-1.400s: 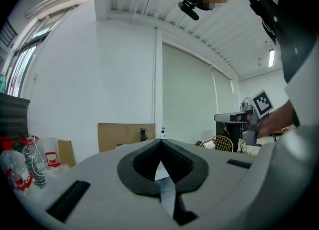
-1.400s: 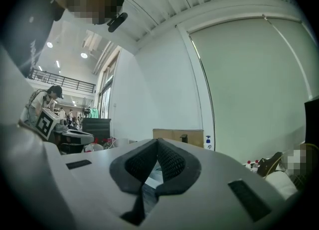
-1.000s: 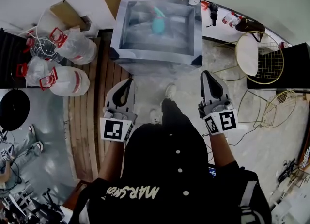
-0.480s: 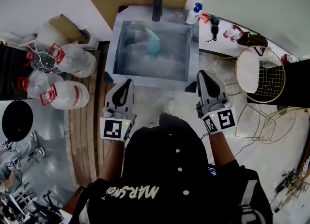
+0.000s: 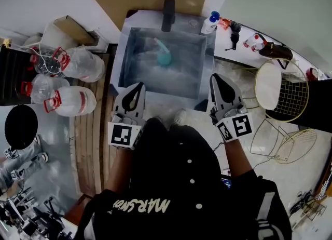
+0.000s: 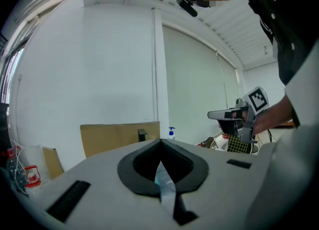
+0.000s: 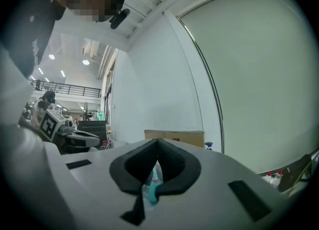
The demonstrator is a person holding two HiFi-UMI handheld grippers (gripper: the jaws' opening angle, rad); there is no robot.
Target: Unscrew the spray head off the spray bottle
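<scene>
Off to the left, three clear plastic jugs with red handles (image 5: 78,63) lie on their sides on the floor; I cannot tell what is in them. In the middle is a grey square metal basin (image 5: 122,52). The teal plastic spray bottle (image 5: 163,56) lies inside it towards the far side, with its spray head on. A white bottle with a blue cap (image 5: 209,24) stands upright at the basin's far right corner.

The left gripper (image 5: 139,87) is clenched, its dark pads pressed together with nothing between them. Its tip is at the basin's near rim and well apart from the spray bottle. The right gripper (image 5: 216,79) is clenched in the same way and also empty, with its tip beside the basin's near right corner. In both gripper views a sliver of teal shows below the closed pads.

A second ago both grippers were over open floor, well short of the basin. They have since come up level with its near edge, side by side, and have been clenched throughout. The spray bottle lies where it did.
</scene>
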